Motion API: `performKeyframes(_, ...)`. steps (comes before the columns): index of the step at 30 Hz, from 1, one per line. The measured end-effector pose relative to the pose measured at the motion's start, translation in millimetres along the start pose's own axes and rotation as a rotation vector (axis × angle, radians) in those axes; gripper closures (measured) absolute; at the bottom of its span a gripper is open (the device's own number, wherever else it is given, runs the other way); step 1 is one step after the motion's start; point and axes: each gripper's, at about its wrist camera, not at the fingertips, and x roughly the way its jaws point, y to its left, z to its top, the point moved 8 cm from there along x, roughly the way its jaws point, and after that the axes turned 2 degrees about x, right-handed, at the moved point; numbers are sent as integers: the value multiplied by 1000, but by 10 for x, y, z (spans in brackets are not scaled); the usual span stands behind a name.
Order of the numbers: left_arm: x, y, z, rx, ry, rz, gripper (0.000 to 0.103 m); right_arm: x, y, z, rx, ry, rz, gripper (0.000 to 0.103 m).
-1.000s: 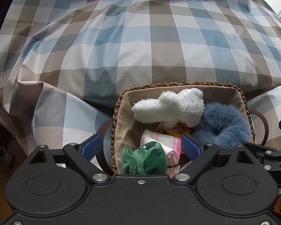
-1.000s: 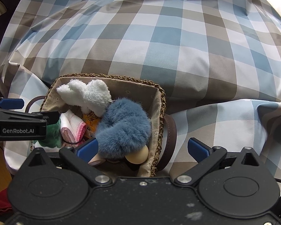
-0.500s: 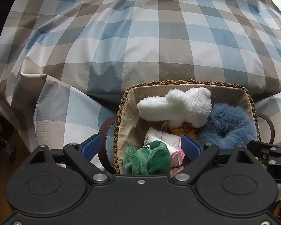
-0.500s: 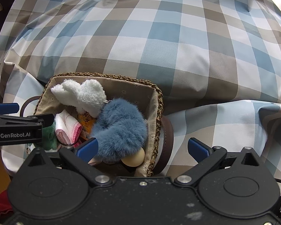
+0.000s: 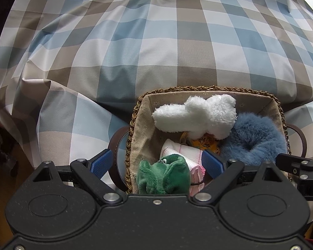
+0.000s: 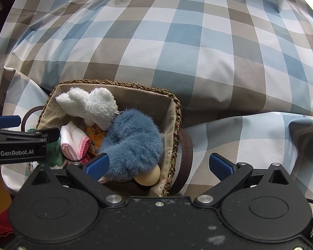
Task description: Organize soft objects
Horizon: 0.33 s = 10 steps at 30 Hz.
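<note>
A woven basket [image 5: 208, 89] [image 6: 178, 112] with a beige lining sits on the checked cloth. It holds a white plush [image 5: 196, 115] [image 6: 94, 104], a blue fluffy piece [image 5: 254, 139] [image 6: 135, 143], a green plush [image 5: 162, 176] [image 6: 55, 151], a white-and-pink folded cloth [image 5: 183, 152] [image 6: 73, 143], an orange patterned bit [image 5: 206, 142] and a beige ball [image 6: 148, 177]. My left gripper [image 5: 156, 163] is open over the basket's near left, above the green plush. My right gripper [image 6: 158, 164] is open over the basket's near right edge.
A blue, beige and white checked cloth [image 5: 156, 41] [image 6: 198, 41] covers the surface and bulges behind the basket. Brown strap handles [image 5: 114, 145] [image 6: 185, 152] stick out at the basket's sides. The surface's edge drops off at the far left [image 5: 2, 145].
Both grippers have drifted slightly left and back, so the basket sits a little further right and lower in the left wrist view. Nothing was taken or let go.
</note>
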Motion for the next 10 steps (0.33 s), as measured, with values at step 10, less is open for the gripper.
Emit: performKeyframes(10, 25, -2, -11, -2, 8, -5, 14, 35, 12, 2, -1, 10, 8, 1)
